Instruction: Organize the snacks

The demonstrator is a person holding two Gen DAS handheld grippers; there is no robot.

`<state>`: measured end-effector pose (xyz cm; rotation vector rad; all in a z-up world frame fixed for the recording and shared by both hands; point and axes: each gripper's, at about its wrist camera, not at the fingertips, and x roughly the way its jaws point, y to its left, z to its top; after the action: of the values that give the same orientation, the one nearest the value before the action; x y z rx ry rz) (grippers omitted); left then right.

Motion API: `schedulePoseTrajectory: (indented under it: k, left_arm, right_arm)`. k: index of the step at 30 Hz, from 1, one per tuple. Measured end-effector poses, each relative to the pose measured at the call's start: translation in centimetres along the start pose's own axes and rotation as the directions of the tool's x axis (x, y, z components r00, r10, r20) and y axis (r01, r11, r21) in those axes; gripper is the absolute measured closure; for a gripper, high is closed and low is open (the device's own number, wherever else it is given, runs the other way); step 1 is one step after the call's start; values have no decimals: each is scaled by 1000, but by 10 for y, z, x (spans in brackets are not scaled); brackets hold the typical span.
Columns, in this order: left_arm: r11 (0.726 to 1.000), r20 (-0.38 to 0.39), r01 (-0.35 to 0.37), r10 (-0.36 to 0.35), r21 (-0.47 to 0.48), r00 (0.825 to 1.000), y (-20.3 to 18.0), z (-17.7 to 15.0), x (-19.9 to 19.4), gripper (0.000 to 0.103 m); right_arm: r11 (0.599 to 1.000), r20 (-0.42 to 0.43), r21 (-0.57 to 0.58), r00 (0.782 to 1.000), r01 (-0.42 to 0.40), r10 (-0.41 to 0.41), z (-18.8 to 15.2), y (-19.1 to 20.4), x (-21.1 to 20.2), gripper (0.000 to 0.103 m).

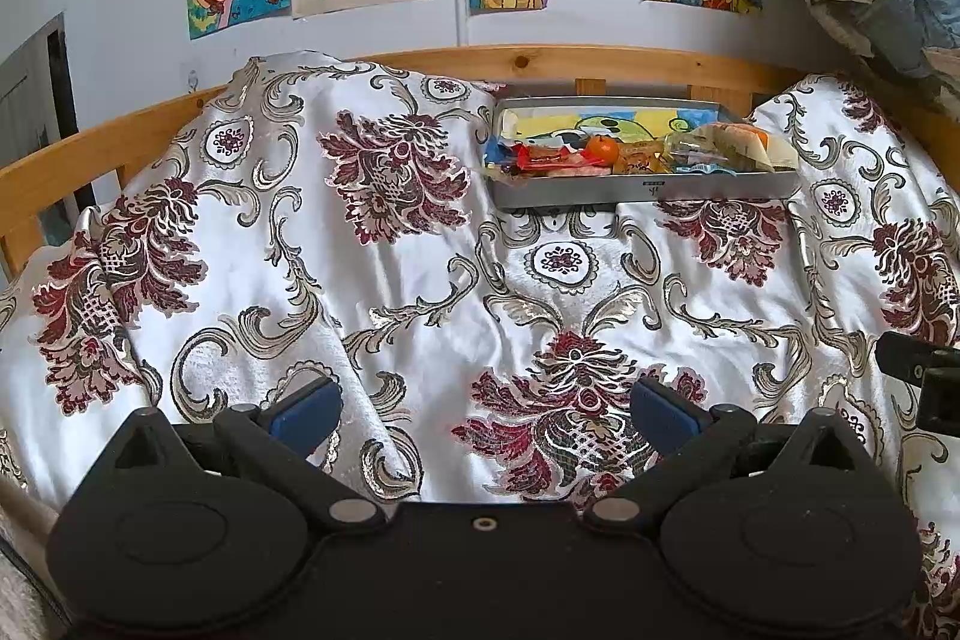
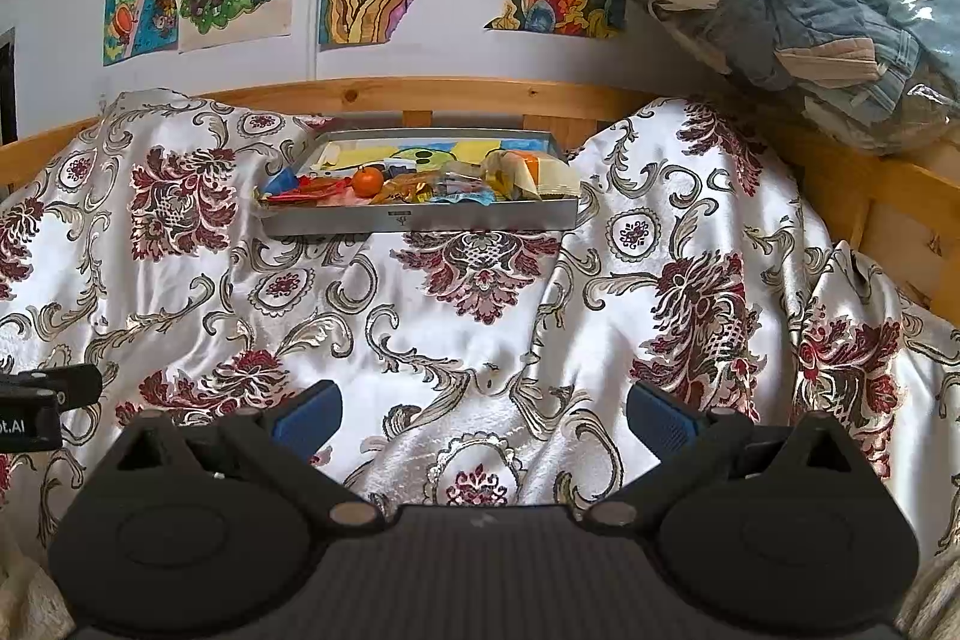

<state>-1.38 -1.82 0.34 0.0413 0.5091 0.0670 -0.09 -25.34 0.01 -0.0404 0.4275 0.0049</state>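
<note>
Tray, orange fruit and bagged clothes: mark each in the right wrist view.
tray (image 2: 480, 218): right wrist view, near metal wall.
orange fruit (image 2: 366, 181): right wrist view, middle of its skin.
bagged clothes (image 2: 840, 10): right wrist view, denim under plastic.

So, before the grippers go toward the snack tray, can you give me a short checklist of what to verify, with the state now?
1. Left hand-held gripper open and empty: ok, fingers spread, nothing between them.
2. Right hand-held gripper open and empty: ok, same.
3. Tray in view of both cameras: ok, it sits on the patterned bedspread near the wooden rail.
4. Path to tray free: ok, only folded cloth lies between.
5. Snacks inside the tray: ok, the orange fruit and wrapped packets are within its walls.
6. Tray sits level and stable: cannot tell, the cloth under it is wrinkled.
</note>
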Motion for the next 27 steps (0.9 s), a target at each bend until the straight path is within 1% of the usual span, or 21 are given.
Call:
schedulePoseTrajectory:
  k: [27]
  left_arm:
    - [1000, -4, -2, 2, 6, 1000, -1, -1, 0, 1]
  right_arm:
    - [1000, -2, 0, 1000, -4, 4, -1, 0, -1, 0]
